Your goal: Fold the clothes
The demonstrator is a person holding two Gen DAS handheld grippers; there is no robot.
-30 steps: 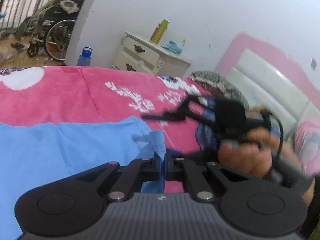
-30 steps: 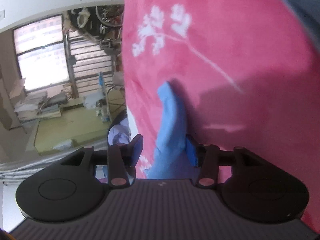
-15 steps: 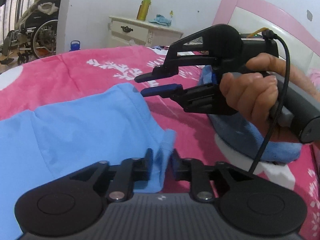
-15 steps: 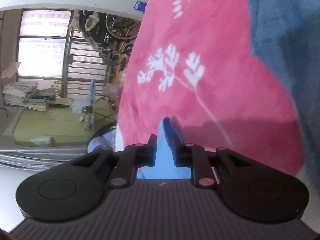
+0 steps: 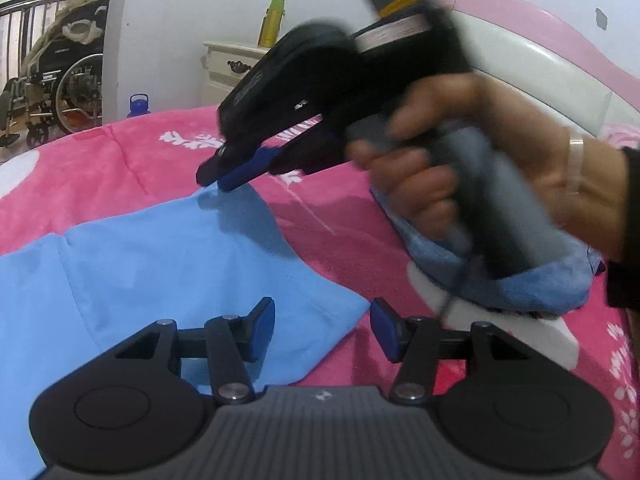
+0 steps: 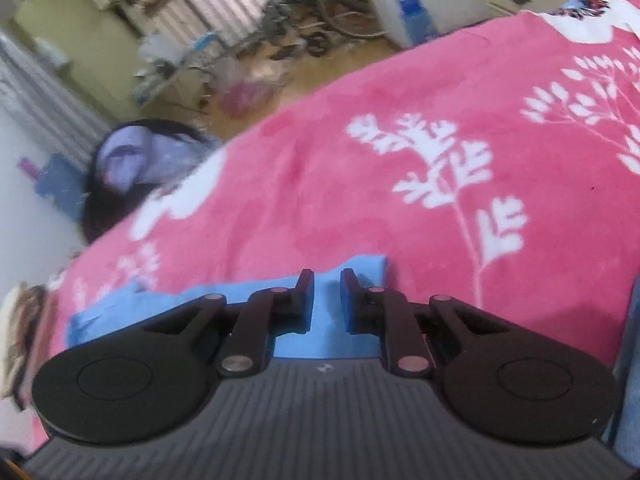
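Observation:
A light blue garment (image 5: 168,256) lies spread flat on the pink blanket (image 5: 100,168). My left gripper (image 5: 322,328) is open just above the garment's near right corner, with nothing between its fingers. In the left wrist view a hand holds my right gripper (image 5: 218,176), its tips down on the garment's far corner. In the right wrist view the right gripper (image 6: 327,300) has its jaws close together, with the blue garment (image 6: 328,336) in the narrow gap.
A folded denim-blue cloth (image 5: 520,284) lies on the bed under the hand. Beyond the bed are a white nightstand (image 5: 232,64) with a yellow bottle (image 5: 272,20), a blue water bottle (image 5: 138,106), a wheelchair (image 5: 60,80) and the pink-and-white headboard (image 5: 540,60).
My left gripper opened and let go of the garment's corner, which now lies flat. My right gripper swung down onto the garment's far corner.

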